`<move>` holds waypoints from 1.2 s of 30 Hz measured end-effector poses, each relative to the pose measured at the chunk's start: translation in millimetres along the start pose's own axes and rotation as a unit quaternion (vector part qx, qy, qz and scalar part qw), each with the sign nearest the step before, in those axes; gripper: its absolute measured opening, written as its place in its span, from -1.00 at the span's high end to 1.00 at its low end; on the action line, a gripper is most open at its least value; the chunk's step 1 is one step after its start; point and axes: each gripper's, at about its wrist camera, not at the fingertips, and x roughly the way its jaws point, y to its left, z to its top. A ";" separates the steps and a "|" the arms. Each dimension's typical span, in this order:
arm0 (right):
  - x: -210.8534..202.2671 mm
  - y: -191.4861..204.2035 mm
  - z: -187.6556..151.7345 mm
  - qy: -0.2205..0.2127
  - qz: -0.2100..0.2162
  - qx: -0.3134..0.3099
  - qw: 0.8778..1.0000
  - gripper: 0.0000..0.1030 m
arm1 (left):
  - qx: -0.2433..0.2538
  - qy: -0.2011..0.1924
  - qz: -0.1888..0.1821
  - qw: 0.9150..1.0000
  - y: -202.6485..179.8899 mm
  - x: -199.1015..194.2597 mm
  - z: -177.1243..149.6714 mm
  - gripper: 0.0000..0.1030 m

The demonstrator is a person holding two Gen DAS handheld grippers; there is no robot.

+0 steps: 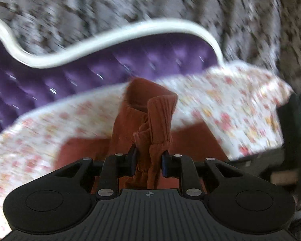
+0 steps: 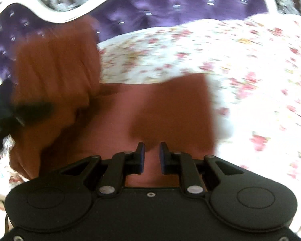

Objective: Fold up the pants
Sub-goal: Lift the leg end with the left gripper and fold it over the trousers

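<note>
**A bedroom at home**

A bed spread with a floral sheet (image 1: 230, 108) stands against a tufted purple headboard (image 1: 74, 80) with a curved white frame (image 1: 114, 38). Behind it, patterned grey wallpaper (image 1: 150, 2) covers the wall.

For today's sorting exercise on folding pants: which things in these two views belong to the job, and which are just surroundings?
Part of the job:
- rust-orange pants
- left hand-held gripper, shut on a bunch of the pants
- right hand-held gripper, open above the pants

Just surroundings:
- floral bedsheet, under the pants
- purple tufted headboard
- its white frame
- patterned wall
</note>
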 end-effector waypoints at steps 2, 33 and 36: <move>-3.7 -13.9 -1.7 0.000 -0.008 0.011 1.000 0.49 | 0.015 0.012 0.000 1.000 -15.9 12.8 -5.1 0.58; -63.7 -29.9 21.2 -0.088 -0.017 0.030 0.996 0.42 | 0.072 0.001 -0.032 0.997 -41.0 16.9 -31.3 0.54; -59.2 -32.0 24.0 -0.086 -0.018 0.034 0.996 0.41 | 0.060 -0.012 -0.037 0.997 -38.1 15.1 -30.3 0.53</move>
